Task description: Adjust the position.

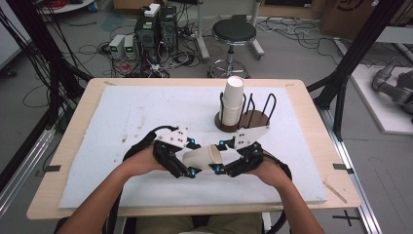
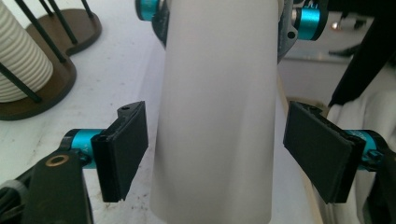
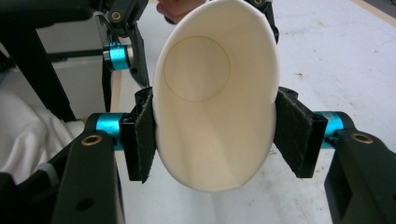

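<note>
A white paper cup [image 1: 202, 156] hangs on its side above the surface [image 1: 122, 122], low and near the person's edge, its long axis running left to right between the two grippers. Its open mouth faces the right gripper [image 1: 221, 156], its closed base the left gripper [image 1: 191, 157].

In the right gripper view the right fingers [image 3: 142, 140] are clenched on the cup [image 3: 217, 116] near its rim, squeezing the mouth into an oval; the inside is empty, the round bottom plain to see.

In the left gripper view the cup's wall [image 2: 219, 116] runs straight up between the left fingers [image 2: 123, 149], and they stand released: a gap shows on each side, pads off the paper.

Further back on the white mat stands a brown round-based wire cup rack [image 1: 246, 117]. One slot holds an upright stack of paper cups [image 1: 233, 100], mouths down; the slot beside it is bare.
</note>
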Motion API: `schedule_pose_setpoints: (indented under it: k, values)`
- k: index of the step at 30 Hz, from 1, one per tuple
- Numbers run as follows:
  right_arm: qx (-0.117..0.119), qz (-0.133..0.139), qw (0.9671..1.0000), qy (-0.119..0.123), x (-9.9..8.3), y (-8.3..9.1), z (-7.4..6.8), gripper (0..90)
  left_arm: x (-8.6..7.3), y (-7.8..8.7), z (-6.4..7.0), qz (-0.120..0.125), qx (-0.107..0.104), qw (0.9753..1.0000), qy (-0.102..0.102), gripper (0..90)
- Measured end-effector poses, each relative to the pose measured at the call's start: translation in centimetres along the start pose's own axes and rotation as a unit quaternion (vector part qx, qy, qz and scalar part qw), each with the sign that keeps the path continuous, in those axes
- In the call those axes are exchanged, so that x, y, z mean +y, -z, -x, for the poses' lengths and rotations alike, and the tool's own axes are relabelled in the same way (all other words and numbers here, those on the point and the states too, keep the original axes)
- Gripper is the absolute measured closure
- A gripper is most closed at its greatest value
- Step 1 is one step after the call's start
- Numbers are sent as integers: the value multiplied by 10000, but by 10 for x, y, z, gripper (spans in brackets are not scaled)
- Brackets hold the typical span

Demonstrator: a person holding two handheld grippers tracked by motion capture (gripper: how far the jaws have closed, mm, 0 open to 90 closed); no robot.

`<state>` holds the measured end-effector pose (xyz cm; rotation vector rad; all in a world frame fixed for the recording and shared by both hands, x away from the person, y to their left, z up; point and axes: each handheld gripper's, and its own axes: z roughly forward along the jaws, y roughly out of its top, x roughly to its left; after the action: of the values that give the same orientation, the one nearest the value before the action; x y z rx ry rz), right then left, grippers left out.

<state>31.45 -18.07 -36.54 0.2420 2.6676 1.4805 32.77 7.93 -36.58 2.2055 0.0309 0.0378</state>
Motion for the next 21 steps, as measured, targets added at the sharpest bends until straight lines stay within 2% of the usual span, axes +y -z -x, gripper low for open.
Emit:
schedule_pose_setpoints:
  k: [8, 15, 19, 21]
  values:
    - [-17, -324, 9993, 204, 3, -8, -5, 378, 0, -15, 2, -439, -120, 9989, -116, 267]
    - [81, -425, 9986, 311, 3, -11, -7, 378, -1, -20, 2, -544, -279, 9980, -154, 350]
    - [114, -418, 9987, 282, 3, -11, -6, 378, -1, -22, 2, -506, -354, 9980, -132, 376]
    - [114, -398, 9988, 264, 3, -10, -6, 361, -1, -21, 1, -448, -327, 9984, -129, 377]
